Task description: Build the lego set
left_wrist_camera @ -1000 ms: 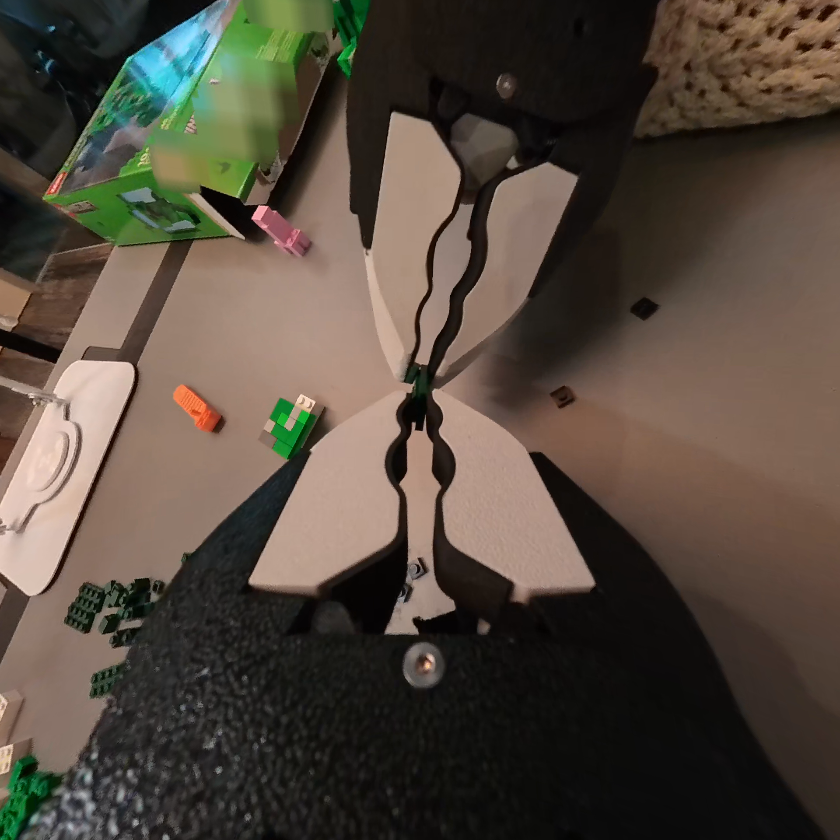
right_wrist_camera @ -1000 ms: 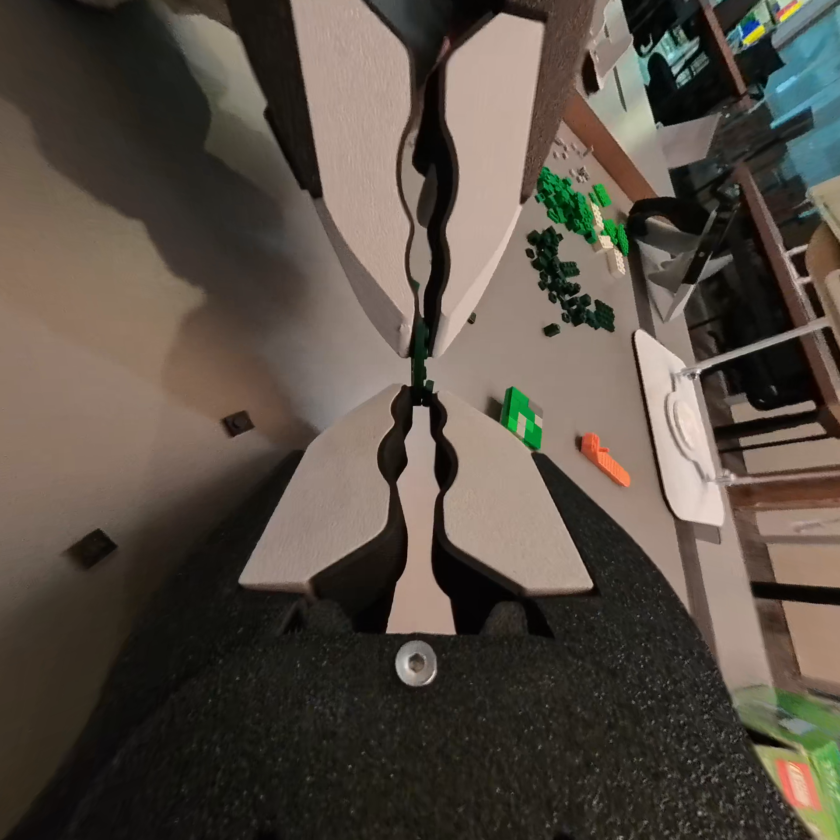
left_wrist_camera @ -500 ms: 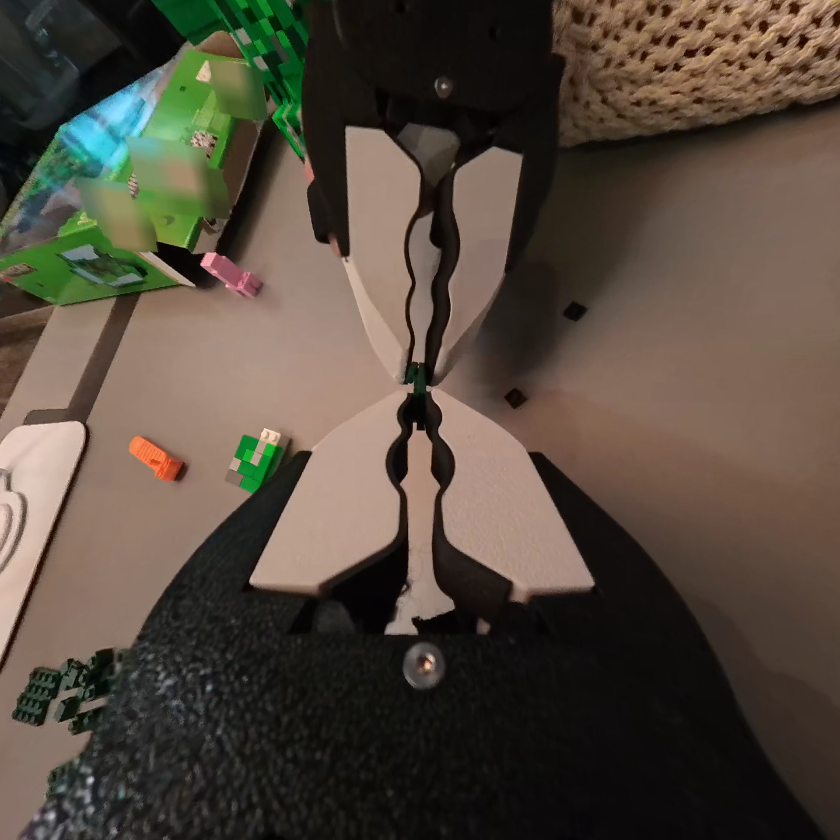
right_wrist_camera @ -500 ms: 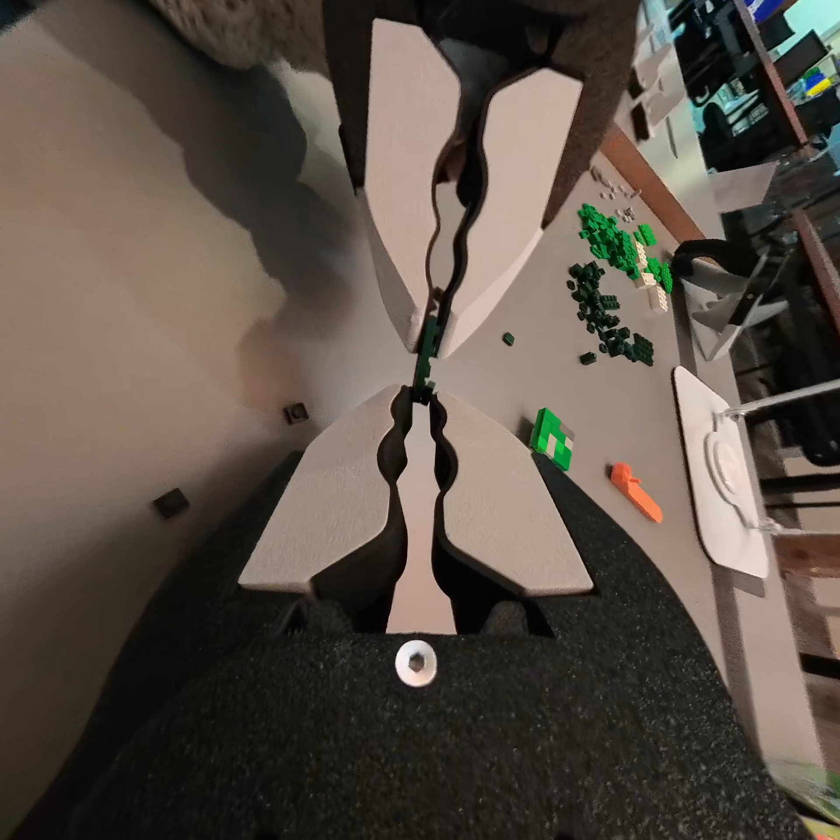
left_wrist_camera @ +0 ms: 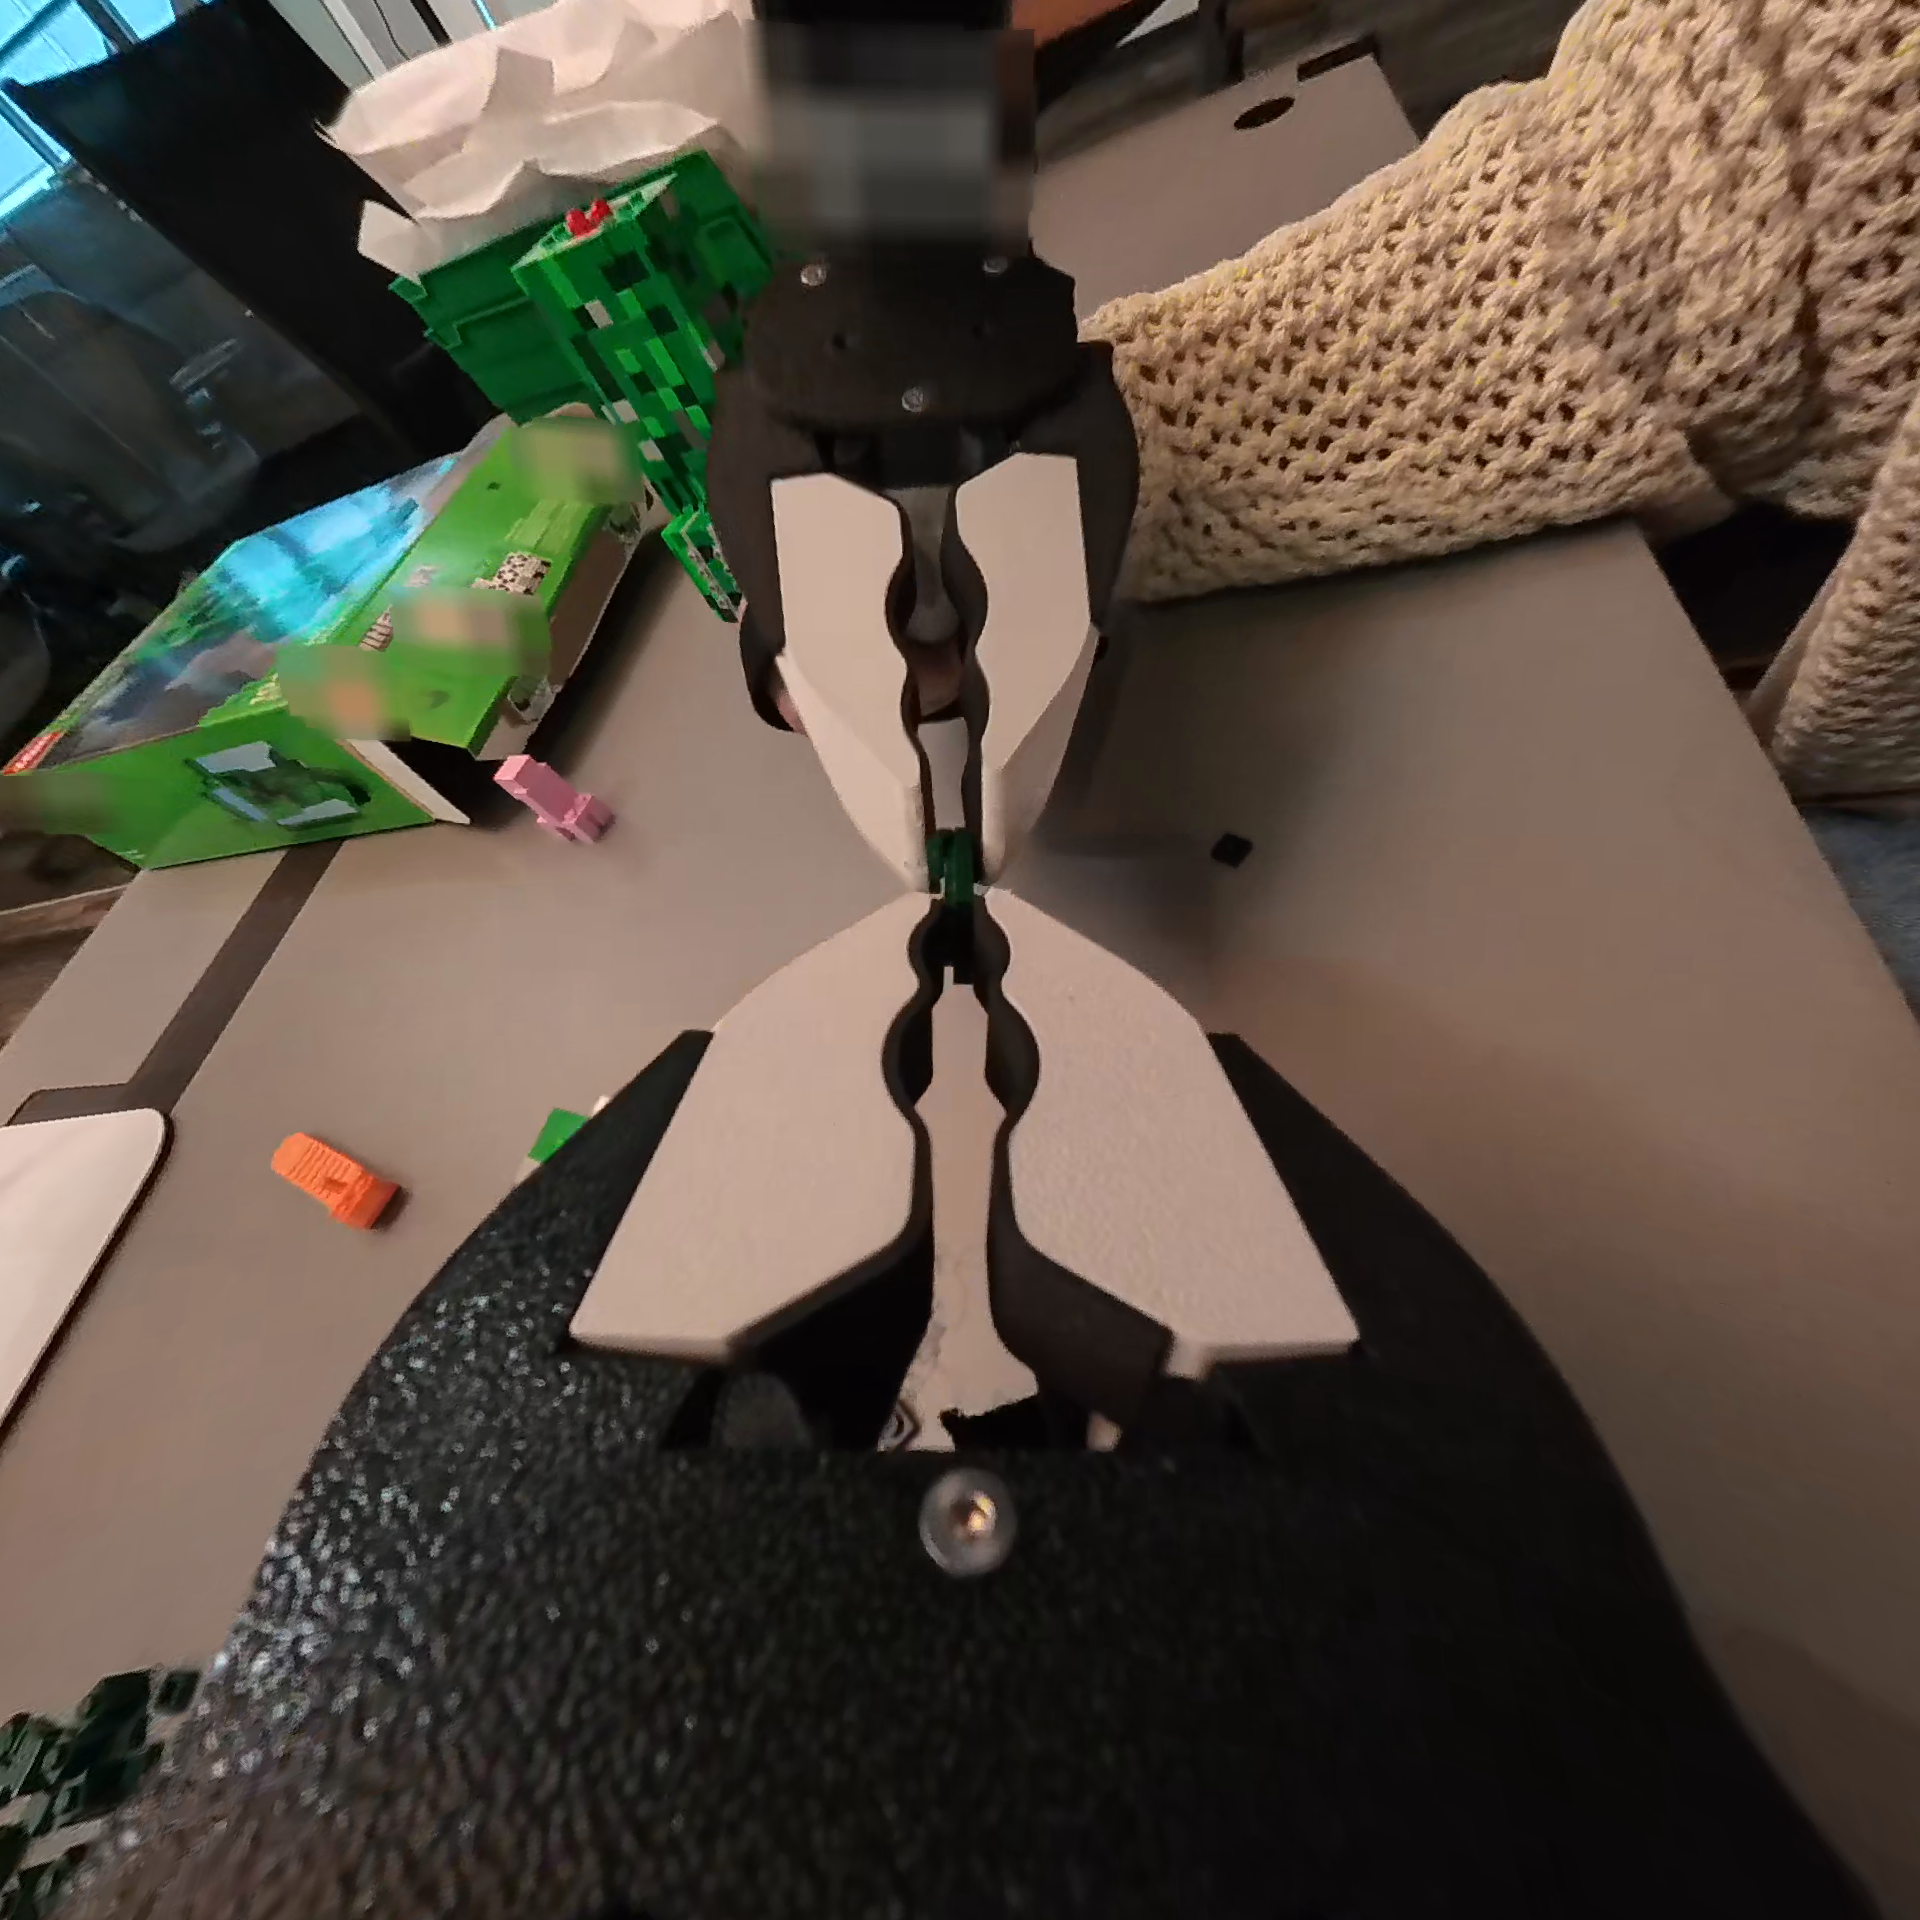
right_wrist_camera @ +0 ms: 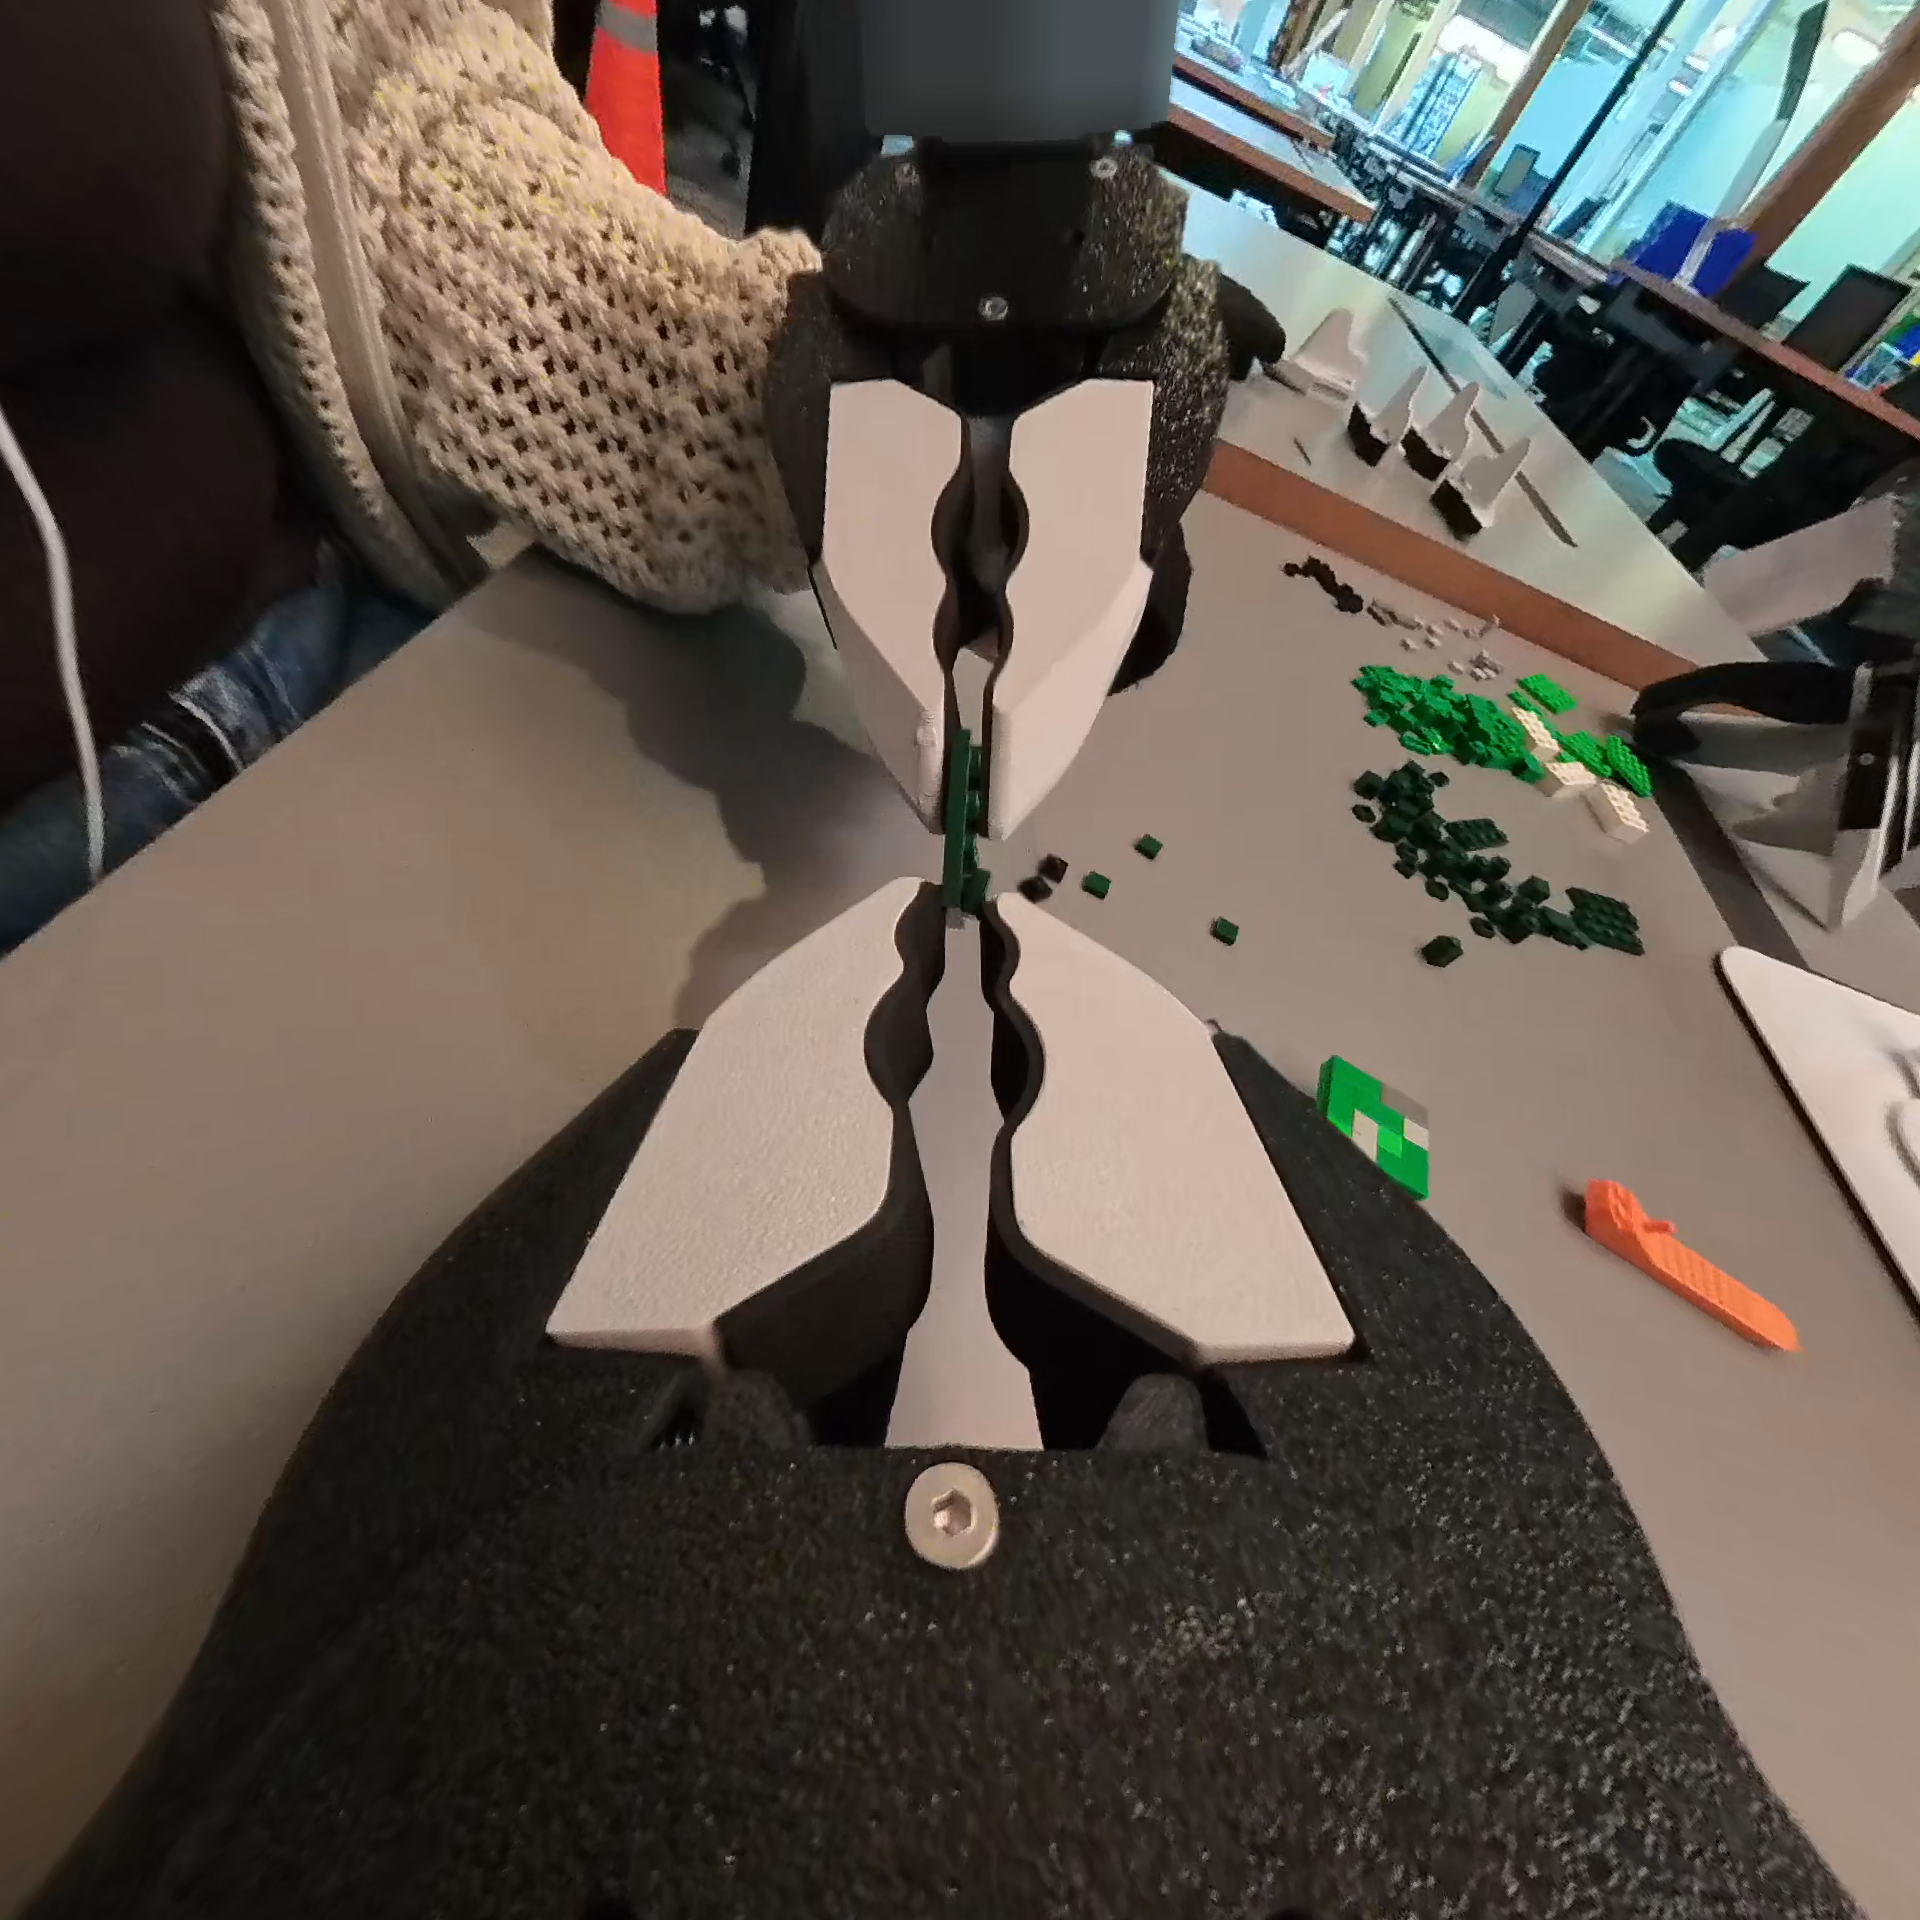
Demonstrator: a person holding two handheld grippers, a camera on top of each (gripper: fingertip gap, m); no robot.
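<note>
My left gripper (left_wrist_camera: 951, 920) and my right gripper (right_wrist_camera: 961, 912) meet tip to tip above the grey table (left_wrist_camera: 1403, 987). Both are shut on one thin green lego assembly (right_wrist_camera: 964, 810), seen edge-on between them. In the right wrist view the left gripper (right_wrist_camera: 966, 826) holds the assembly's far part and my own tips pinch its near, dark green end. In the left wrist view only a small green bit (left_wrist_camera: 951, 868) shows between my tips and the right gripper (left_wrist_camera: 951, 847). The rest is hidden by the fingers.
A green lego box (left_wrist_camera: 291, 707), a built green blocky figure (left_wrist_camera: 634, 312) and a pink piece (left_wrist_camera: 551, 810) lie far left. An orange separator (right_wrist_camera: 1683, 1278), a small green-white build (right_wrist_camera: 1371, 1127), bright green (right_wrist_camera: 1475, 717) and dark green brick piles (right_wrist_camera: 1486, 873) and a white mat (right_wrist_camera: 1849, 1060) lie right. A knitted sleeve (left_wrist_camera: 1455, 364) is behind. The grippers are tip to tip, or close to it. From either gripper's tips it is about 25 cm to the pink piece (left_wrist_camera: 551, 810).
Both grippers have stayed shut tip to tip on the green piece. They have swung from pointing down at the table to pointing more level, so more of the room shows.
</note>
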